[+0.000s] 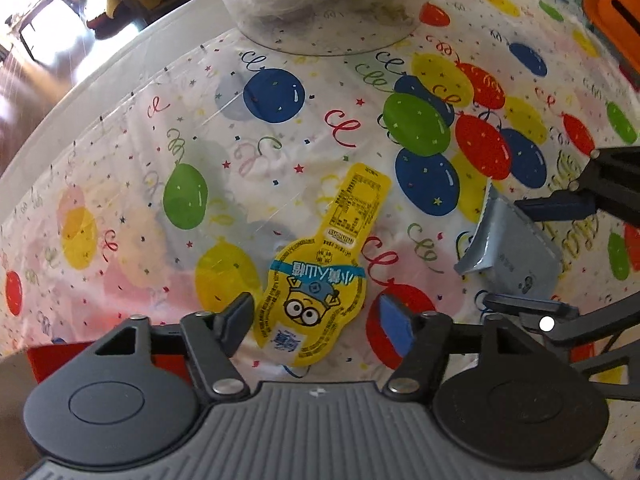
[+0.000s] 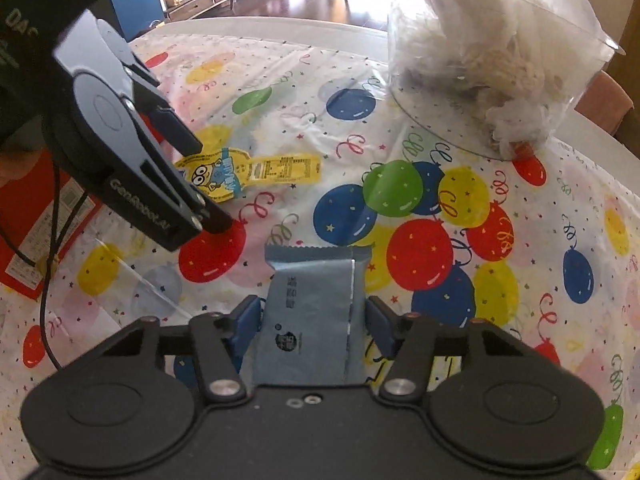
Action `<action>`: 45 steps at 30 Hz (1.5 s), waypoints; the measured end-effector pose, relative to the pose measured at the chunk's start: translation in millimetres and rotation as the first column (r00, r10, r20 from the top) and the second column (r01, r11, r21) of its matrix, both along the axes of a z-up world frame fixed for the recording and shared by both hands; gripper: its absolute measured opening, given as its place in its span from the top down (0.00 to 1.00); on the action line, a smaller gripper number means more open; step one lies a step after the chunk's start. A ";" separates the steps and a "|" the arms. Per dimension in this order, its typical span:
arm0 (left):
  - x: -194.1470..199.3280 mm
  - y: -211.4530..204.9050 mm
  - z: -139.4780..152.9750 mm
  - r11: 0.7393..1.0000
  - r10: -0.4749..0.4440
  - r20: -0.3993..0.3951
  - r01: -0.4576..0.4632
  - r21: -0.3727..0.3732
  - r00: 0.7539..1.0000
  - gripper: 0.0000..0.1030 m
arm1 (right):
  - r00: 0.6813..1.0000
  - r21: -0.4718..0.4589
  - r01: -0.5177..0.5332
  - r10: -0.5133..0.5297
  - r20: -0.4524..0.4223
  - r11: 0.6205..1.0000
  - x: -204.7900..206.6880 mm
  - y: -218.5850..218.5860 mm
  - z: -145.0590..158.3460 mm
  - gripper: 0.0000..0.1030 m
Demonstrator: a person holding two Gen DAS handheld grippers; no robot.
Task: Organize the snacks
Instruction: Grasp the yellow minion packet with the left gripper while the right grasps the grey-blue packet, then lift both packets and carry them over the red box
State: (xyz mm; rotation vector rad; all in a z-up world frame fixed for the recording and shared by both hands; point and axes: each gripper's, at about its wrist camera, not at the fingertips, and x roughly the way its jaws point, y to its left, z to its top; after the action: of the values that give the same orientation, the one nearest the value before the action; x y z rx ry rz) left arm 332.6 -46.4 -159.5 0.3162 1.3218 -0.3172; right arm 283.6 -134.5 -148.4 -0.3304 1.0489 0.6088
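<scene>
A yellow cartoon snack packet point(image 1: 316, 280) lies flat on the balloon-print tablecloth point(image 1: 160, 140). My left gripper point(image 1: 316, 320) points down over the packet's rounded end, its jaws open on either side with a small gap each way. A blue-grey foil packet point(image 2: 312, 312) lies between the fingers of my right gripper point(image 2: 312, 326). That gripper's blue pads stand close beside the packet's long edges, with no clear squeeze on it. The right wrist view also shows the left gripper point(image 2: 210, 186) over the yellow packet point(image 2: 272, 170). The left wrist view shows the right gripper point(image 1: 504, 252) around the foil packet point(image 1: 516, 248).
A clear round container point(image 2: 500, 80) of white and beige fluff stands at the far side of the table; it is also at the top of the left wrist view point(image 1: 328, 0). A red box point(image 2: 32, 232) lies near the left edge. An orange object point(image 1: 612, 12) sits far right.
</scene>
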 end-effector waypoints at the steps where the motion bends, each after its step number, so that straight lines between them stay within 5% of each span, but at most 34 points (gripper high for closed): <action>1: 0.0 0.3 0.2 1.000 0.007 0.002 -0.007 -0.010 1.000 0.42 | 1.000 -0.003 0.001 -0.001 0.005 1.000 -0.3 0.6 0.2 0.48; 5: -5.7 1.2 4.1 0.999 0.038 0.010 -0.038 -0.032 0.999 0.56 | 1.000 -0.008 0.019 -0.018 0.018 1.000 -1.4 1.2 0.8 0.55; 23: -57.5 4.5 19.2 0.977 0.208 0.052 -0.205 -0.059 0.977 0.57 | 0.993 0.038 0.110 -0.112 0.043 0.993 -42.8 -19.1 34.5 0.55; 45: -165.6 48.9 133.9 0.952 0.272 0.254 -0.221 -0.212 0.928 0.57 | 0.982 0.077 0.080 -0.092 0.163 0.994 -121.2 9.5 130.3 0.55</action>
State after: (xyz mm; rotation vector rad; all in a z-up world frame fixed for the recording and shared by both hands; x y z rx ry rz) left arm 167.0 2.5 -25.6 0.0365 1.0293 -0.1687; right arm 162.4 -125.0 -18.1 -0.2684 0.8744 0.5292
